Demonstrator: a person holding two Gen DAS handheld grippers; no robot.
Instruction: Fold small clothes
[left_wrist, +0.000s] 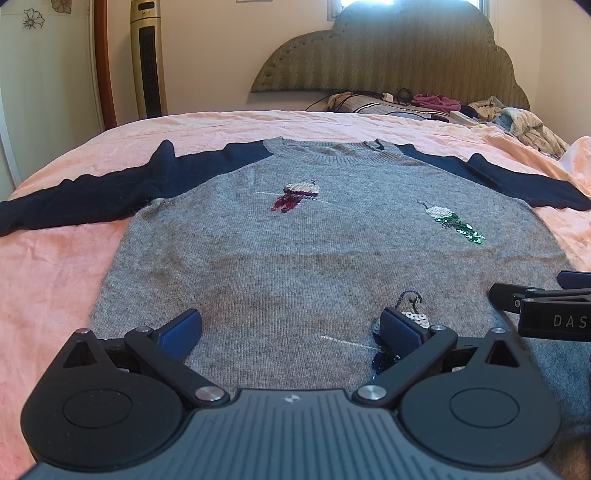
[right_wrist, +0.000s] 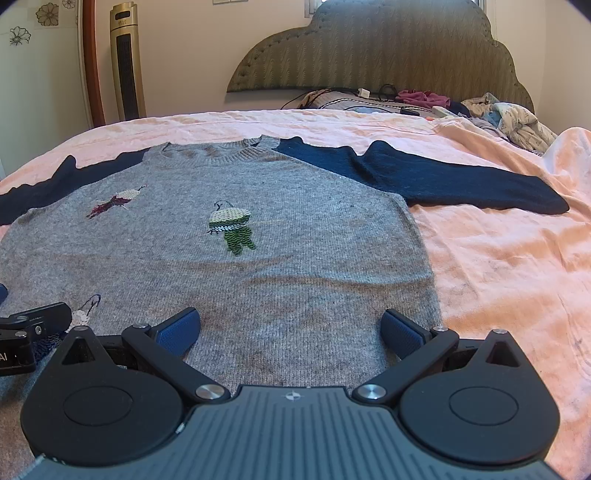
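Note:
A small grey knit sweater (left_wrist: 295, 258) with navy sleeves and sequin birds lies flat, front up, on the pink bedspread (left_wrist: 55, 280); it also shows in the right wrist view (right_wrist: 295, 258). Both sleeves are spread out sideways: the left one (left_wrist: 92, 195) and the right one (right_wrist: 461, 181). My left gripper (left_wrist: 291, 332) is open and empty, low over the sweater's bottom hem. My right gripper (right_wrist: 291, 332) is open and empty, over the hem near the sweater's right side. Each gripper shows at the edge of the other's view.
A pile of loose clothes (right_wrist: 509, 118) and cables lies at the head of the bed under the padded headboard (left_wrist: 388, 55). A tall gold tower fan (left_wrist: 147, 59) stands at the back left by the wall. Pink bedspread extends on both sides of the sweater.

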